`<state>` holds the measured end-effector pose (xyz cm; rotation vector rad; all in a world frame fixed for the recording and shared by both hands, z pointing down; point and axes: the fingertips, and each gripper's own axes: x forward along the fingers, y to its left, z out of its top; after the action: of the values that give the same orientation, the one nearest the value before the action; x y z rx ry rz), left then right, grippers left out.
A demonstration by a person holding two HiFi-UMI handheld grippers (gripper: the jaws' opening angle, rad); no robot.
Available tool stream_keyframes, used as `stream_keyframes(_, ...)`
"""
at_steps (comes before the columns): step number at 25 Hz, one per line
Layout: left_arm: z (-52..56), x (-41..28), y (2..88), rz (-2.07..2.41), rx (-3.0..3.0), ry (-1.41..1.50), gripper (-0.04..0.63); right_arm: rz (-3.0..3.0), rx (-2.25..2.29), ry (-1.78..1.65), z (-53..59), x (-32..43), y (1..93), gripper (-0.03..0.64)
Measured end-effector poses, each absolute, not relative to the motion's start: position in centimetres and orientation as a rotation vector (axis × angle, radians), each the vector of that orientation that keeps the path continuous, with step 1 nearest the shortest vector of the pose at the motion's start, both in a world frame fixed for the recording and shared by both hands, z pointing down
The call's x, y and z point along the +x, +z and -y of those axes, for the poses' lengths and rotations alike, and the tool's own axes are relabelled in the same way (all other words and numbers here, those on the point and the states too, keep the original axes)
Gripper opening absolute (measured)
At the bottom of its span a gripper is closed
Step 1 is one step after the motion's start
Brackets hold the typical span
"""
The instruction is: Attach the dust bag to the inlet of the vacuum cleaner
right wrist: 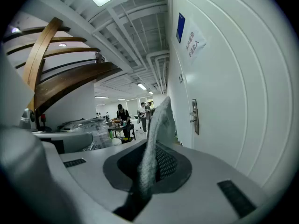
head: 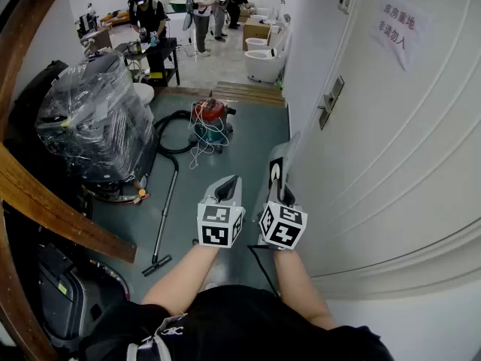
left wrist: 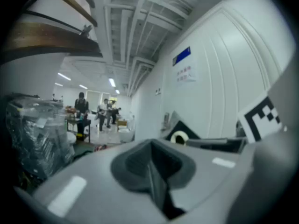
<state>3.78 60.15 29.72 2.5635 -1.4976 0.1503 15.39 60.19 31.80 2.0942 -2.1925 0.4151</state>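
Left tool (head: 228,189) and right tool (right wrist: 148,166) are held side by side low in the head view, close to the white door (head: 391,149). In its own view the left tool's jaws are pressed together with nothing between them. The right tool's jaws are clamped on the grey cloth of the dust bag (right wrist: 159,120), which stands up out of them and leans towards the door. A black square collar (left wrist: 179,136) with a white ring shows on the bag just beyond the left tool.

The red vacuum cleaner (head: 210,119) sits on the floor (head: 248,149) well ahead of both tools, apart from the bag, with a white cable draped over it. Its black hose (head: 167,143) loops to the left, and a long wand (head: 167,205) runs down to a floor head (head: 156,263). A machine wrapped in clear plastic (head: 98,119) stands at the left. Several people stand round a desk (head: 167,51) far back in the room.
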Motion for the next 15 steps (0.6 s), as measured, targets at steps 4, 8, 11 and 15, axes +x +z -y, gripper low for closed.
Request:
stream_keyframes(4, -60.50, 3.63, 29.86, 1.496, 2.561, 0.146, -0.003, 2.187, 2.090, 0.422, -60.46, 15.30, 32.04, 0.018)
stream_keyframes(8, -60.81, 3.73, 29.90, 1.488, 2.577, 0.140, -0.003, 2.182, 2.096, 0.426, -60.64, 15.45, 32.14, 0.017)
stream_keyframes(11, -60.87, 4.09, 29.93, 1.473, 2.581, 0.133, -0.003, 2.190, 2.104, 0.435, -60.69, 15.65, 32.24, 0.018)
stream_keyframes(15, -61.07, 4.04, 30.05, 1.465, 2.583, 0.139, -0.003, 2.187, 2.107, 0.442, -61.02, 15.58, 32.50, 0.018)
